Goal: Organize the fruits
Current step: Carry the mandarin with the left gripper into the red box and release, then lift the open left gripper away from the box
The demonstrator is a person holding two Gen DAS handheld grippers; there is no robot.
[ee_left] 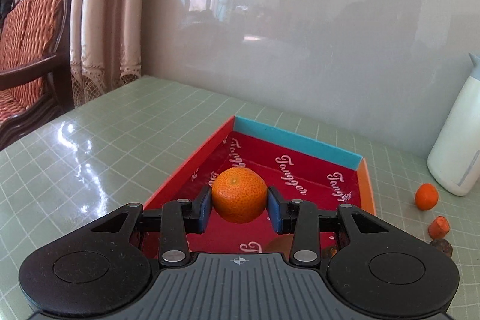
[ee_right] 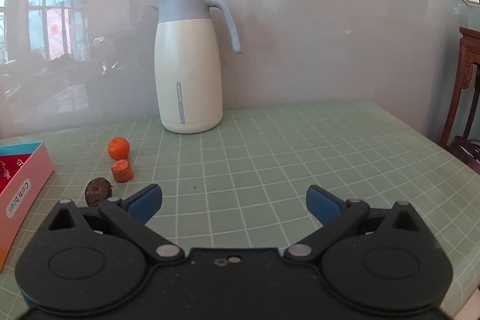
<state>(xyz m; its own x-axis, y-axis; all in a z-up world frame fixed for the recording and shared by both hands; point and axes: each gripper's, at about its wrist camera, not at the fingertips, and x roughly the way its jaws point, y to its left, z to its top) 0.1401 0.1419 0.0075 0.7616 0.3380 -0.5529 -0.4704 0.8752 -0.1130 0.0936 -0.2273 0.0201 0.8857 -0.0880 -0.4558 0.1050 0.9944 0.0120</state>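
The left hand-held gripper [ee_left: 239, 204] pinches an orange [ee_left: 239, 194] between its blue pads, holding it above the red inside of the box [ee_left: 297, 141]. The box lies on the green gridded bench [ee_left: 120, 140], its far wall blue. The right hand-held gripper [ee_right: 234, 200] hangs over bare bench with its jaws spread wide and nothing between them. Just ahead on its left lie a dark brown fruit [ee_right: 98, 194], then an orange chunk [ee_right: 121, 170], then a small orange [ee_right: 118, 148], in a row beside the box. Farther back a jug [ee_right: 189, 62] stands upright near the wall.
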